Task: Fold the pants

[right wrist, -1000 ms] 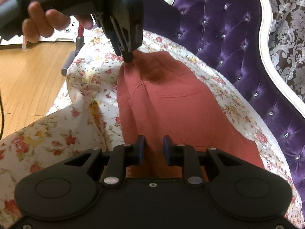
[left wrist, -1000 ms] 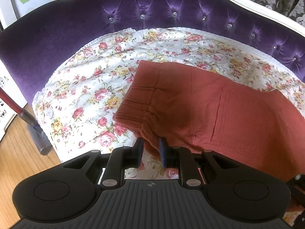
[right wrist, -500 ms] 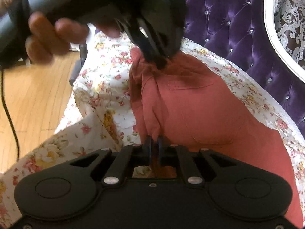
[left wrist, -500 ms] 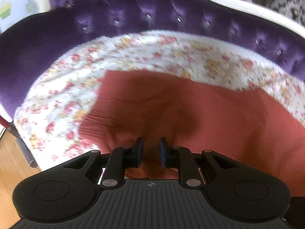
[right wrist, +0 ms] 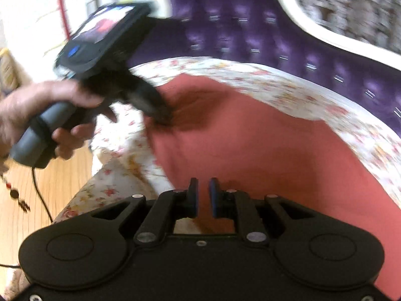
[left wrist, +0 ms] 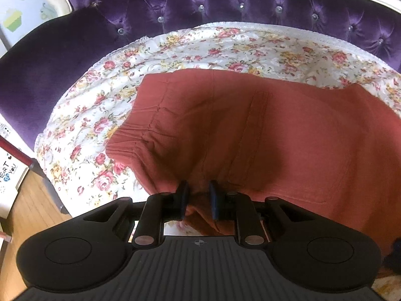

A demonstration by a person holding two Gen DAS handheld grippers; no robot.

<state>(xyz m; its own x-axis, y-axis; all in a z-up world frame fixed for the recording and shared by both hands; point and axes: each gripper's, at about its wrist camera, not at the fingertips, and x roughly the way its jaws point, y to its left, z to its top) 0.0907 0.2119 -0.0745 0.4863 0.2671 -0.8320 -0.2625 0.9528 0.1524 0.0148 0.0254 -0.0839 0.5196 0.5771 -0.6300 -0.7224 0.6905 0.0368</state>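
Rust-red pants [left wrist: 250, 130] lie spread on a floral cover [left wrist: 100, 115] over a purple sofa. My left gripper [left wrist: 199, 193] is shut on a bunched fold near the waistband, and cloth bulges between its pads. In the blurred right wrist view a hand [right wrist: 50, 95] holds that left gripper [right wrist: 163, 119], its tips down on the pants' [right wrist: 250, 150] far left corner. My right gripper [right wrist: 204, 193] hovers over the near edge of the pants with its jaws opening. Red cloth shows in the narrow gap and the pads do not press on it.
The tufted purple sofa back [left wrist: 225, 5] with its white frame curves round behind the cover. Wood floor [right wrist: 62, 175] lies to the left, with a black cable [right wrist: 40, 195] trailing from the left gripper's handle. A red-handled tool [left wrist: 17, 153] leans by the sofa's left end.
The right wrist view has rolled and swung over the pants, and its jaws, nearly shut on a fold half a second ago, have parted. The left gripper has shifted sideways, still holding the cloth.
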